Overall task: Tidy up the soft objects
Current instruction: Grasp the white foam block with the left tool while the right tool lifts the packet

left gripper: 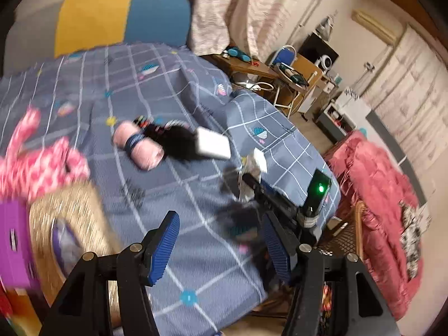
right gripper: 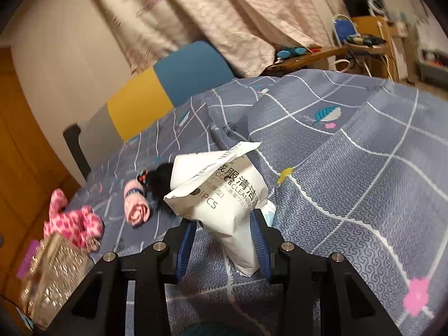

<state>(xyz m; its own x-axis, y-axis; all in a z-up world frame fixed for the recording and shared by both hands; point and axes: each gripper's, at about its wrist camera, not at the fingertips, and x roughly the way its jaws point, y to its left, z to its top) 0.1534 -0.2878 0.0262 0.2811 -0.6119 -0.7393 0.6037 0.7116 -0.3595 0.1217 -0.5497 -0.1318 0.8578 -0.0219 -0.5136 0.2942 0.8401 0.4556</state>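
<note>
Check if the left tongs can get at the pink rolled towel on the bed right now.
Probably yes. The left tongs are open and empty, and the bedspread between them and the pink rolled towel looks bare; only the black fluffy thing touches its far side.

My right gripper [right gripper: 224, 240] has ribbed blue rubbery pads on matt black plastic, pinching a smooth white plastic packet [right gripper: 224, 196]. The bedsheet [right gripper: 350, 182] is matt woven cloth. The near-left basket [left gripper: 75, 210] looks rough, woven straw.

Left wrist view smeared with motion blur: pink spotted cloth [left gripper: 42, 165] and woven basket [left gripper: 70, 224] cut by the left edge, I can't read the purple item [left gripper: 14, 243]. White packet [right gripper: 224, 196] hides most of the black fluffy thing [right gripper: 161, 180].
</note>
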